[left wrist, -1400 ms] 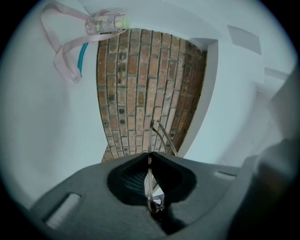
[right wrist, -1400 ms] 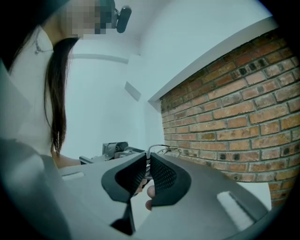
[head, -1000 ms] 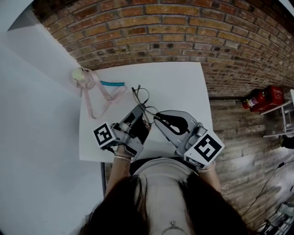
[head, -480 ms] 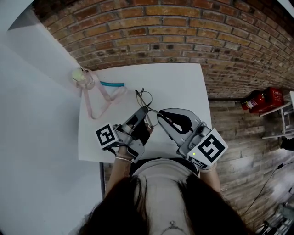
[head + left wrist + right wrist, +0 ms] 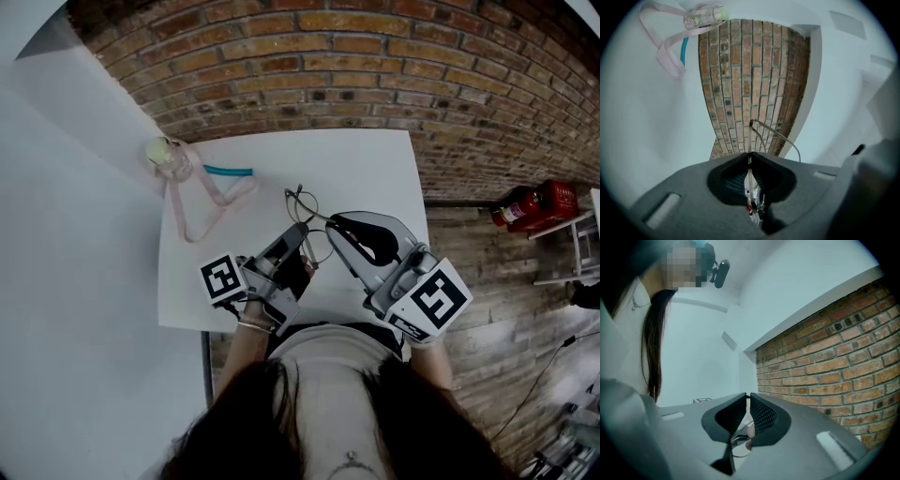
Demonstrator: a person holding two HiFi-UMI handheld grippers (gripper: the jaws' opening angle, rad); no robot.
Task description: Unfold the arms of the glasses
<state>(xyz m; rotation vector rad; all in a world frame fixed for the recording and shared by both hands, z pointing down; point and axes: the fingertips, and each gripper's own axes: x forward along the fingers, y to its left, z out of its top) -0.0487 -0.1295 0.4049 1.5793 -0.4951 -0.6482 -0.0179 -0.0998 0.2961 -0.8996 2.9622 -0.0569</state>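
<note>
Thin wire-framed glasses [image 5: 302, 201] are held above the white table [image 5: 366, 169], between my two grippers. My left gripper [image 5: 301, 229] is shut on the frame. In the left gripper view a wire arm [image 5: 774, 133] sticks out past the closed tips of the left gripper [image 5: 750, 155], and more of the frame sits inside the jaw hollow. My right gripper [image 5: 332, 225] meets the glasses from the right. In the right gripper view the right gripper [image 5: 748, 396] has its jaws pressed nearly together, with a lens and nose pad of the glasses [image 5: 740, 446] showing in the hollow behind them.
A small clear bottle [image 5: 166, 156] on a pink lanyard [image 5: 208, 202] lies at the table's far left corner, beside a teal strip [image 5: 230, 172]. The bottle [image 5: 705, 16] also shows in the left gripper view. Brick floor surrounds the table; a red fire extinguisher [image 5: 541, 201] lies to the right.
Both grippers have shifted slightly to the right with the glasses between them. The wire arm's free end now points further right than before.
</note>
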